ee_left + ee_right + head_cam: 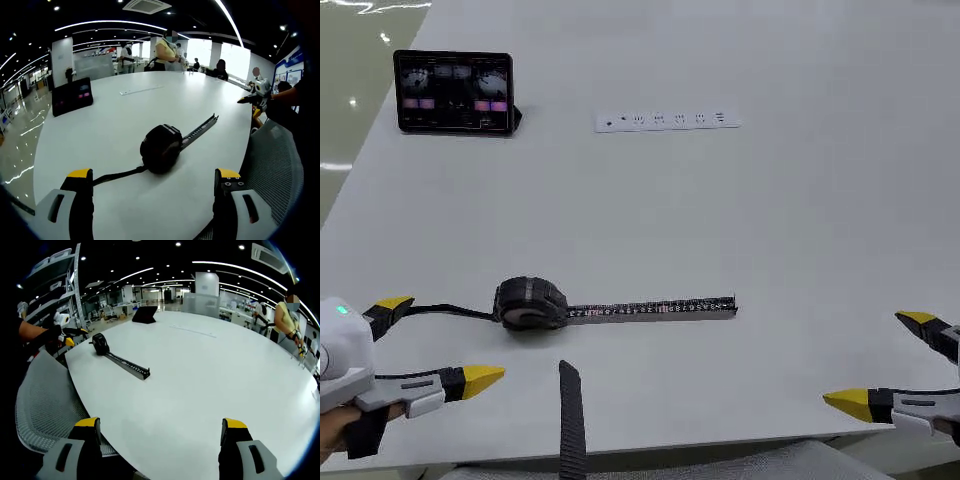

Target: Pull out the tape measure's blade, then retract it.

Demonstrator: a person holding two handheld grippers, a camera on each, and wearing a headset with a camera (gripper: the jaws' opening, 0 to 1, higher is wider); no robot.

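So the left gripper and right gripper are hanging open, empty. The blade is lying out along the table's front edge, so I'd be pinning the case and retracting slowly.

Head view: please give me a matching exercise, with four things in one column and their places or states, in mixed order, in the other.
Things:
1. tablet
2. power strip
3. tape measure
4. right gripper

Places or states:
A. near right, open
B. far left, propped up
C. near left, blade out
D. far middle, lying flat

Pairs: 1-B, 2-D, 3-C, 4-A
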